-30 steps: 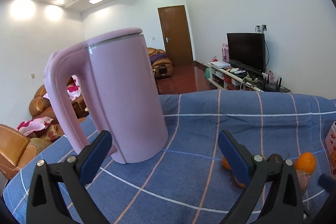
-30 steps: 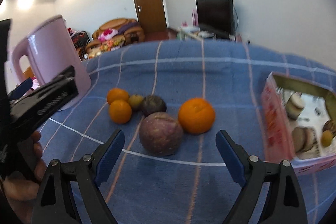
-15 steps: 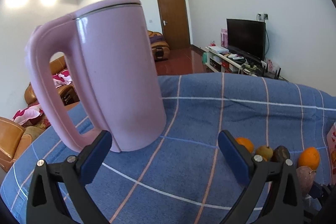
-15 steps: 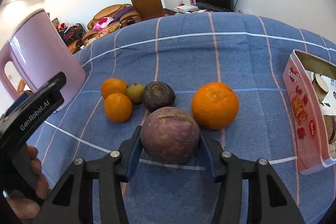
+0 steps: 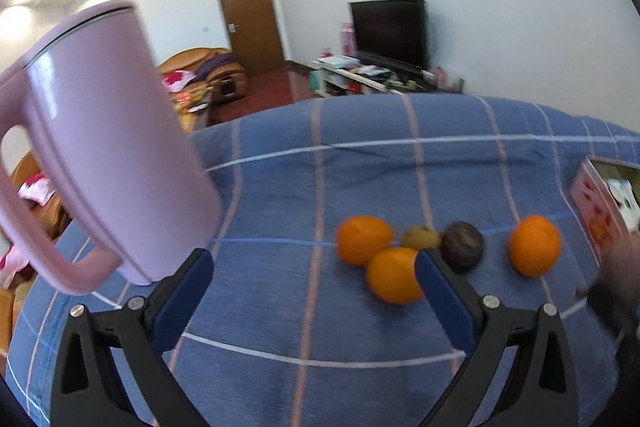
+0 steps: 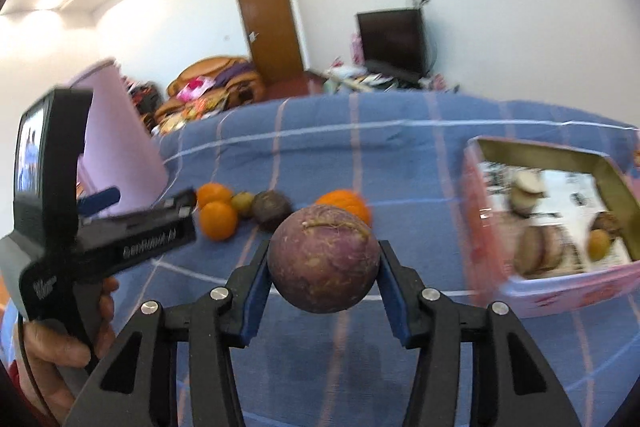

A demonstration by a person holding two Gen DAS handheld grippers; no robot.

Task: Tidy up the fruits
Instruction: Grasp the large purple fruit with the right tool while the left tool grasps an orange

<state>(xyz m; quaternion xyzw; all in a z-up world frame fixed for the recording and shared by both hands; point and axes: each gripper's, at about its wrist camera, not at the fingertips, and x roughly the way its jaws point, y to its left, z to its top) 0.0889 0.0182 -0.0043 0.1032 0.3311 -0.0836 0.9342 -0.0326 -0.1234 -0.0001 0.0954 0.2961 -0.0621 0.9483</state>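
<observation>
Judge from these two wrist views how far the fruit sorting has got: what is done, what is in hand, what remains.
Done: some round items already lie in the pink box; what they are is too blurred to tell. In hand: the right gripper is shut on the large purple fruit, lifted off the blue cloth. Left: three oranges, a small green fruit and a dark fruit remain there. The left gripper is open, empty.

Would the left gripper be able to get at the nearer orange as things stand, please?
Probably yes. The left gripper is open and empty, and the nearer orange lies just beside its right finger, with bare blue cloth in between. A second orange sits close behind, so it may get nudged.
</observation>
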